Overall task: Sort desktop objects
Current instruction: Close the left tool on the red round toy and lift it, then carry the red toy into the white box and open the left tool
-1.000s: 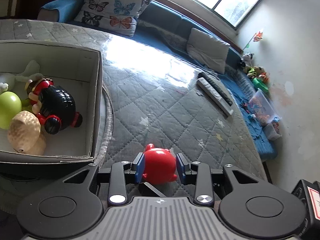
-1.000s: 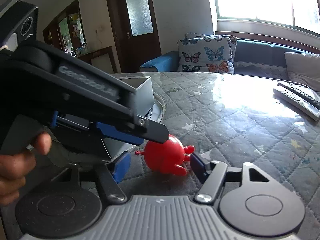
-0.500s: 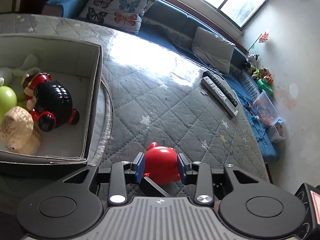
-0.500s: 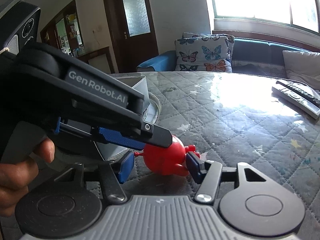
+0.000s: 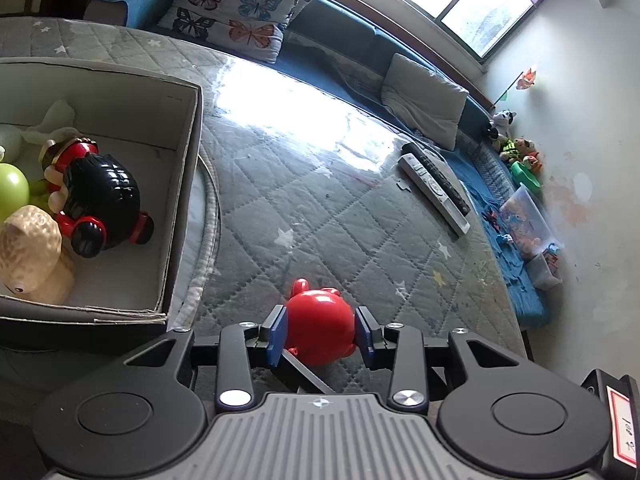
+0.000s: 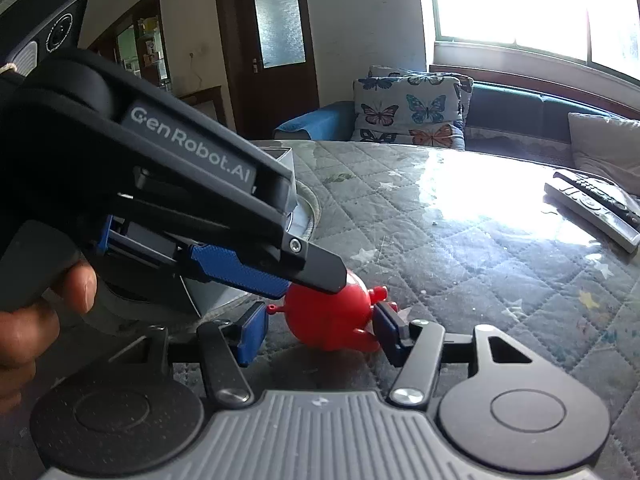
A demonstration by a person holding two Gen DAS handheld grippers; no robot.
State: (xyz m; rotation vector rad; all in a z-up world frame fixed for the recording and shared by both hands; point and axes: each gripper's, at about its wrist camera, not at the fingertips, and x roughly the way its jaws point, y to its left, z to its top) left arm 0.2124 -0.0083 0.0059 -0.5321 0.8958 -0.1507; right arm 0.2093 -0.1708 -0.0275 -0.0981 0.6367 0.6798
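A small red toy figure lies on the grey quilted table. My left gripper has its blue pads against both sides of the toy and is shut on it. In the right wrist view the same red toy sits between the pads of my right gripper, whose right pad touches it while the left pad stands a little apart. The left gripper's body crosses that view from the upper left, its finger over the toy.
A grey open box at the left holds a black and red toy, a green ball and a beige toy. Two remote controls lie at the table's far right. A sofa with cushions stands behind.
Both grippers have narrowed around the red toy. The left pads now press on it. The toy has stayed on the table.
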